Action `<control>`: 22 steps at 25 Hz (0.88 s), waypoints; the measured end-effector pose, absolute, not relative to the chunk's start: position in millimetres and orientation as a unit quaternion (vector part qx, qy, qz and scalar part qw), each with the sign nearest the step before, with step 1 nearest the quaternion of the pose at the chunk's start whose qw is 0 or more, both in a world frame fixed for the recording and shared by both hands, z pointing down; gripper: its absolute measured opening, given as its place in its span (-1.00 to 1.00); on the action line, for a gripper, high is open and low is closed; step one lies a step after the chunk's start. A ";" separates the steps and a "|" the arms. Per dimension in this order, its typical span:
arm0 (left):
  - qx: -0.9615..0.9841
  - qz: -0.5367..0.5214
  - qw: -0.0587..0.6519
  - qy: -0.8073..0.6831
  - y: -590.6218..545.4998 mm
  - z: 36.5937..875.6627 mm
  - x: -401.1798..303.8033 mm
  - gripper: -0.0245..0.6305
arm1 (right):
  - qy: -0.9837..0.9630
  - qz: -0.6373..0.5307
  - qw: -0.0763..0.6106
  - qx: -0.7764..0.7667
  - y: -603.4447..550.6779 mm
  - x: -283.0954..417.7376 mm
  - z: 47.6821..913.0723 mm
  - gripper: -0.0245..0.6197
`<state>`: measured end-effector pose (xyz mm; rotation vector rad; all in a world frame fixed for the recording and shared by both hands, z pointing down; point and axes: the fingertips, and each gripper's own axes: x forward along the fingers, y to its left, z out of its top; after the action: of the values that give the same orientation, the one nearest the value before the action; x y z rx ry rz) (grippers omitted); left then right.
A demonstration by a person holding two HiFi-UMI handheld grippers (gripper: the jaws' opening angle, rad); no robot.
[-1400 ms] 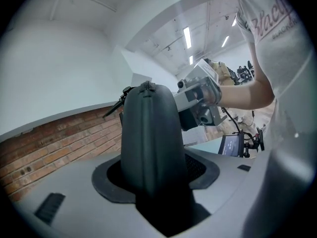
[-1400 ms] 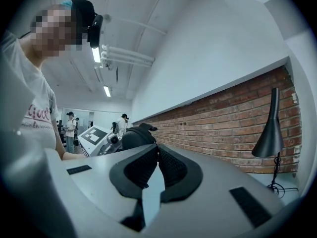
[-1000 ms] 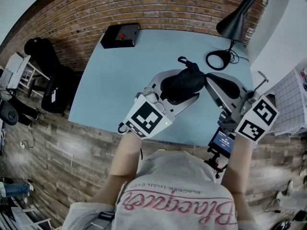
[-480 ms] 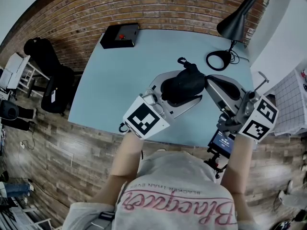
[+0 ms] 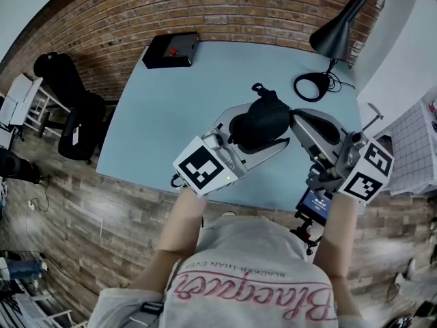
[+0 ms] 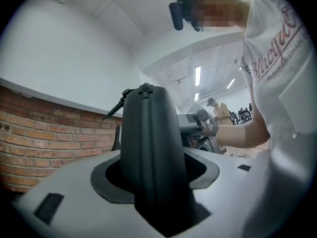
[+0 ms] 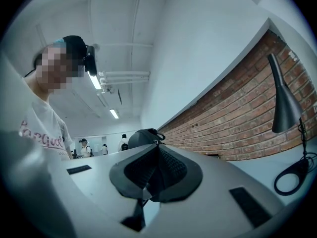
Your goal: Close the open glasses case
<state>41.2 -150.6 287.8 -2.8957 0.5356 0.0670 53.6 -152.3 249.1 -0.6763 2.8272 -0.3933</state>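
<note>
Custody of the glasses case [image 5: 259,123] lies with the left gripper [image 6: 154,178] — its jaws are spread by the width of the black shell and pressed against both flanks, so the case is carried clear of the pale blue table [image 5: 171,101] rather than resting on it. In the left gripper view the case is seen edge-on and upright, with its seam running up the middle; how much of that seam is unclosed cannot be told. The long axis is judged to run out along the left gripper's own line, away from the person and toward the far right, with a small loop at the far end. The right gripper [image 7: 151,173] is brought in from the right with its jaws pressed together; its tip is met by the case's right-hand end, the case lying just to its left. Whether a zip tab is pinched there cannot be made out — being the free hand and the nearer to that end, it is judged the one by which the closing is to be done.
</note>
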 end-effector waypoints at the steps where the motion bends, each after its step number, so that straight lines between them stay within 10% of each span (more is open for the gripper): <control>1: -0.979 0.026 0.095 0.179 -151.2 289.4 41.1 -0.11 | 0.959 -0.128 0.101 -0.233 -151.5 53.0 248.6 -0.85; 22: -0.983 -0.034 0.132 0.123 -134.3 296.8 40.9 -0.14 | 0.969 -0.118 0.102 -0.191 -127.9 39.3 231.3 -0.86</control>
<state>40.9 -134.3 296.8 -2.8531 0.3569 -0.0993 39.3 -127.9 231.3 -0.5642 2.8617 -0.3470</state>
